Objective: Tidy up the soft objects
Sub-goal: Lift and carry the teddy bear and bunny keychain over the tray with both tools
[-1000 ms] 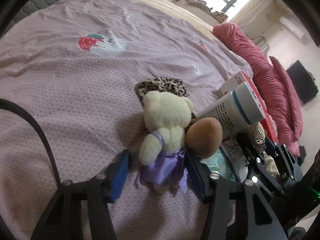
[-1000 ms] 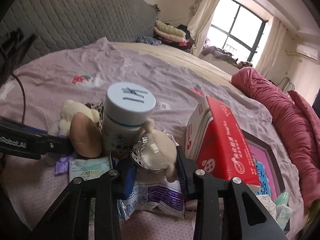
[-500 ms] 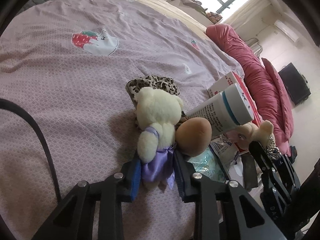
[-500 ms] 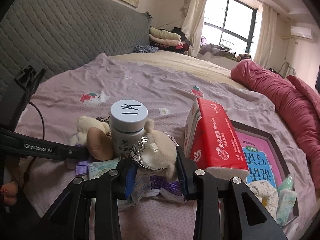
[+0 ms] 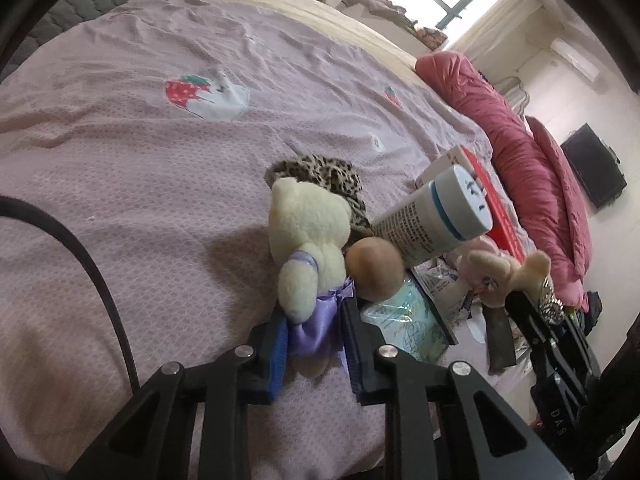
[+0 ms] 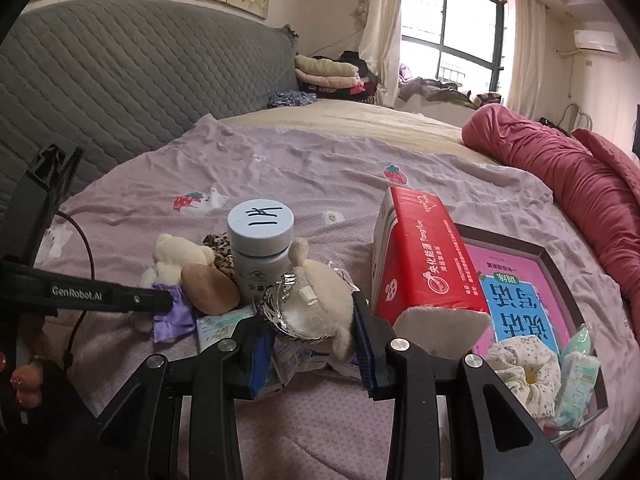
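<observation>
Two plush toys [image 5: 308,236] [image 6: 320,300], each in tongs [image 5: 314,340] [image 6: 310,344], seemingly

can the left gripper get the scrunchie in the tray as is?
Probably not: left gripper is closing on the bear, and the scrunchie lies beyond the tissue pack.

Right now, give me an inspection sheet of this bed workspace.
Surface: pink bedspread, wrinkled.
Job's things: cream teddy bear in purple dress; beige soft toy wearing a silver bracelet.
Clutter: white bottle, red tissue pack, brown egg-shaped thing, tray with a book, packets.
Grippers: left claw closing, its pads pressing the teddy's dress; right claw shut on the beige toy.
Cables: black cable.
Surroundings: grey headboard, window, red quilt.
</observation>
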Tool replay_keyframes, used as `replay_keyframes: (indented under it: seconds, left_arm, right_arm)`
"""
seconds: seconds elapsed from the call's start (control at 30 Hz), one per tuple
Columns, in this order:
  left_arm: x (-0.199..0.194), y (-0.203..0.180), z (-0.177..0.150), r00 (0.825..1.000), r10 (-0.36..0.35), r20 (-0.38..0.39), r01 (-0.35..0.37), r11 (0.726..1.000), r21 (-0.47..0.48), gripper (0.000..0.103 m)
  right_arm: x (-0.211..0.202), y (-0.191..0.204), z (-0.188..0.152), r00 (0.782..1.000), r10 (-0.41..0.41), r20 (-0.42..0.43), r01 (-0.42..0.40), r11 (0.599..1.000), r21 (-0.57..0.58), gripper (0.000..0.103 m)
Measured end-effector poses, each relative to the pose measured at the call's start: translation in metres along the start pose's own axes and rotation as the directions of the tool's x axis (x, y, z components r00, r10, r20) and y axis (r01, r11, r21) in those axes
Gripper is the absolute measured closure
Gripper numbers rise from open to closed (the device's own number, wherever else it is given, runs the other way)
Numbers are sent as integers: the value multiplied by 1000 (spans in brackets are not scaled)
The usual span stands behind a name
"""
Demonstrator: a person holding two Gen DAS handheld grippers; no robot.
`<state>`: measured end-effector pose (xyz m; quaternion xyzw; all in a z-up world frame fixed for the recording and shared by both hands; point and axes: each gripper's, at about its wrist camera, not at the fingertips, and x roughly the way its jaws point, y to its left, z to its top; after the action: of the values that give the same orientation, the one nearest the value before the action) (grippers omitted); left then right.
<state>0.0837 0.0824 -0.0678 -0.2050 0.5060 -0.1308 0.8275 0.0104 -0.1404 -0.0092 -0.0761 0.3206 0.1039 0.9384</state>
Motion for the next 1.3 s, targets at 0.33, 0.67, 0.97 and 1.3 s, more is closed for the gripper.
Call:
replay_keyframes:
  seconds: [0.33, 0.67, 0.97, 1.3]
  left_arm:
    - [-29, 6, -3, 998, 30, 59, -28, 999, -31, 78]
    - [-61, -23, -10, 991, 28, 131, -31, 999, 22, 78]
    - [-78, -58, -18, 985, 25, 171, -40, 995, 87, 78]
    - [-95, -82, -25, 980, 20, 199, -43, 993, 112, 78]
  right_arm:
    - [-10, 5, 0, 1000, 6, 15, -6, 1000, -13, 66]
    - [-17, 7, 0, 999, 11, 30, -10, 1000, -23, 67]
    - [-34, 5, 4, 997, 6, 78, -4, 1000, -19, 67]
    - [-58, -4, 11, 990, 1, 139, -3, 1000, 11, 67]
